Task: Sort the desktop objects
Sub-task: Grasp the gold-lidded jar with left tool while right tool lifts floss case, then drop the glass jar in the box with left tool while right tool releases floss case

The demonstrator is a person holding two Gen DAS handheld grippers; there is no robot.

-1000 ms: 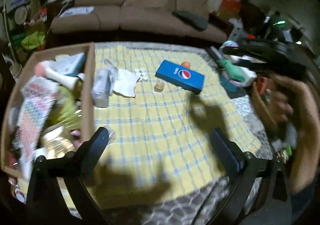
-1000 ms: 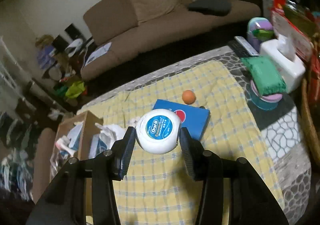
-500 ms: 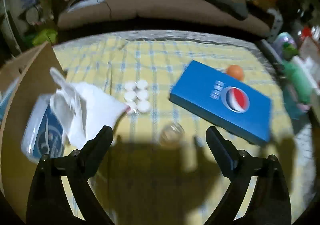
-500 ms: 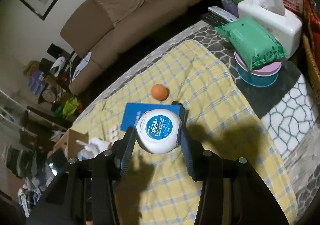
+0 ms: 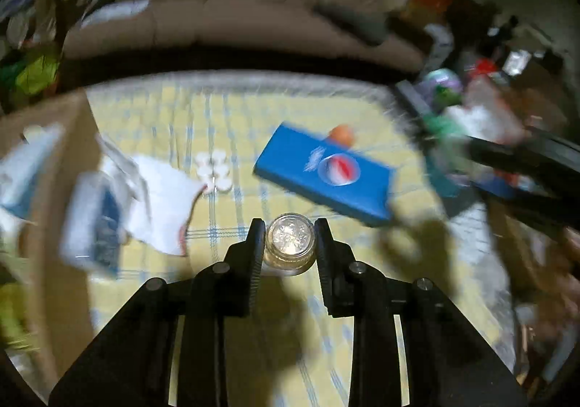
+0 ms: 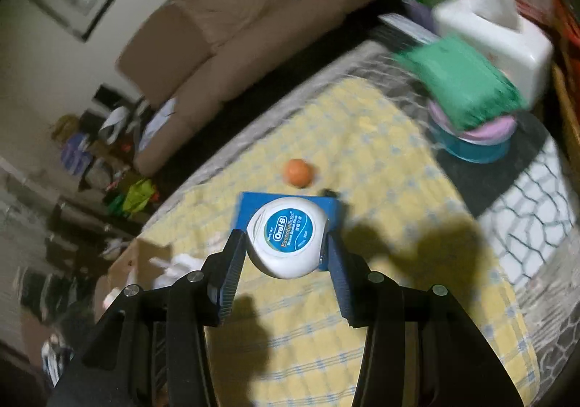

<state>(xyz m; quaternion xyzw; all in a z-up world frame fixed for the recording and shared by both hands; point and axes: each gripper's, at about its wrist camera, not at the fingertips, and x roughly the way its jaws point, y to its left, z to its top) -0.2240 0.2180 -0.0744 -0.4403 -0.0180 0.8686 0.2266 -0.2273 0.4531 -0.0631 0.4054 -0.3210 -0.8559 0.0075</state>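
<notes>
Our left gripper (image 5: 289,238) clamps a small clear glass jar (image 5: 289,244) just above the yellow checked cloth (image 5: 253,334); the cardboard box (image 5: 61,189) lies to its left, nearer this hand. Our right gripper (image 6: 286,244) pinches a white round Oral-B floss case (image 6: 286,238), label up, held over the cloth.

Pepsi box (image 5: 326,175) is laid on the tablecloth (image 5: 253,109) — ball (image 5: 342,133) just behind it, caps (image 5: 214,170) left, cardboard box (image 5: 54,189) far left.
</notes>
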